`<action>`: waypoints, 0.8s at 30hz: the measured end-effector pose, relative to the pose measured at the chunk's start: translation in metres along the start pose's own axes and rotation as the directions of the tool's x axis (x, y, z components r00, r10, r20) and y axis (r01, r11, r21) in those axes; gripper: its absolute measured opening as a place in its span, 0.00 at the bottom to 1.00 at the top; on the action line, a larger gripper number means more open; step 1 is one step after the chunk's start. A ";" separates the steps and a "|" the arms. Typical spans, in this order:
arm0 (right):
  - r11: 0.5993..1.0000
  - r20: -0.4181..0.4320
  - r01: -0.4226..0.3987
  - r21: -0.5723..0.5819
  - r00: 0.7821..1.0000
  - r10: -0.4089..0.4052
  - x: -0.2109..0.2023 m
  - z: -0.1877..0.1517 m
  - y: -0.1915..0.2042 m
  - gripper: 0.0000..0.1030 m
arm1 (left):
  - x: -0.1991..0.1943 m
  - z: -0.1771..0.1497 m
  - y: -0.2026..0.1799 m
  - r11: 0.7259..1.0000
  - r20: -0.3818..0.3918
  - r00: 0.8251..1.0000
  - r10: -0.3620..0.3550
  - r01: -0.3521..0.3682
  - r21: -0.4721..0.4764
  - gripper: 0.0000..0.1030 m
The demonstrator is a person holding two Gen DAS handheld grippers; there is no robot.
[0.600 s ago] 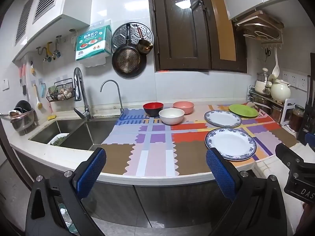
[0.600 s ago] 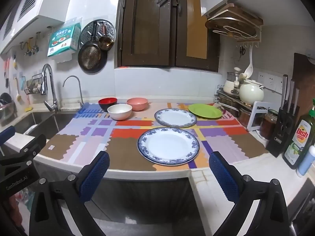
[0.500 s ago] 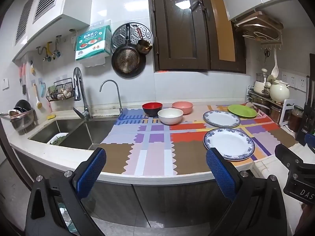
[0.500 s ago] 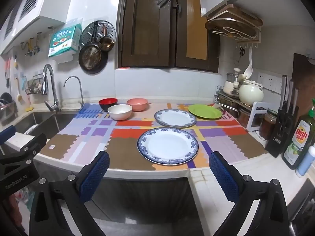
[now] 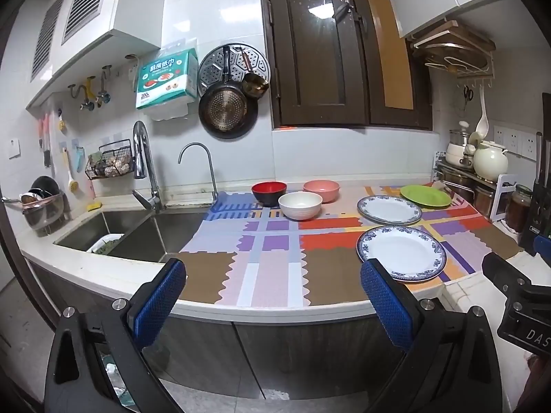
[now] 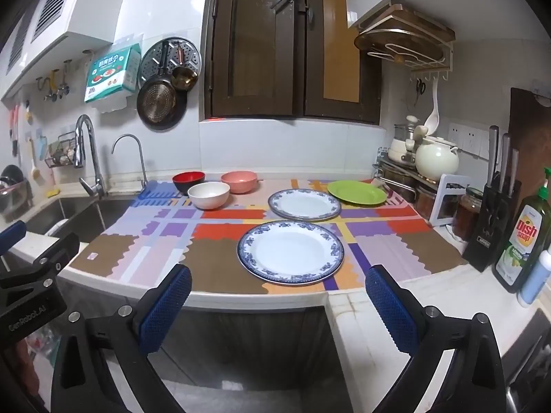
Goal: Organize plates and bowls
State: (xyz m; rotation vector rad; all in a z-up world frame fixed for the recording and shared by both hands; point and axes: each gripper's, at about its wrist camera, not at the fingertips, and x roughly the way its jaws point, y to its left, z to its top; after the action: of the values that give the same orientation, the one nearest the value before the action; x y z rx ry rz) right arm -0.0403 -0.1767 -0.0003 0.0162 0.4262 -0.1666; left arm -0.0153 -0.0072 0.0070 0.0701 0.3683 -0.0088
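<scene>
On a patchwork mat (image 5: 268,275) lie two blue-rimmed white plates, the near plate (image 6: 291,252) and the far plate (image 6: 304,203), plus a green plate (image 6: 356,192) behind them. Three bowls cluster at the back left: a red-and-black bowl (image 6: 188,180), a white bowl (image 6: 208,195) and a pink bowl (image 6: 239,180). My left gripper (image 5: 275,296) hangs open in front of the counter edge, holding nothing. Wide open and empty too, my right gripper (image 6: 279,304) faces the near plate from short of the counter.
A steel sink (image 5: 137,234) with two taps lies left of the mat. A pot rack with a cream kettle (image 6: 435,160), jars, a knife block (image 6: 492,220) and a dish soap bottle (image 6: 521,241) line the right side. Pans hang on the wall.
Both views have shifted only slightly; the counter sits marginally closer. Nothing was grasped or moved.
</scene>
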 end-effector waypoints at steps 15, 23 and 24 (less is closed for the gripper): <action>1.000 0.006 0.001 -0.003 1.000 -0.001 -0.002 0.000 -0.001 0.99 | -0.001 0.000 0.001 1.000 0.000 1.000 -0.003 0.003 0.003 1.00; 1.000 0.007 0.001 -0.003 1.000 -0.001 -0.002 -0.001 -0.002 0.99 | -0.003 0.001 0.000 1.000 0.004 1.000 -0.002 0.002 0.005 1.00; 1.000 0.007 0.001 -0.003 1.000 -0.001 -0.002 -0.001 -0.002 0.99 | -0.003 0.002 0.001 1.000 0.005 1.000 -0.002 0.002 0.005 1.00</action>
State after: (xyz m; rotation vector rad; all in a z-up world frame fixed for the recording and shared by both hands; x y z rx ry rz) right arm -0.0430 -0.1783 0.0000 0.0122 0.4194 -0.1666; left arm -0.0177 -0.0067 0.0098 0.0744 0.3631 -0.0121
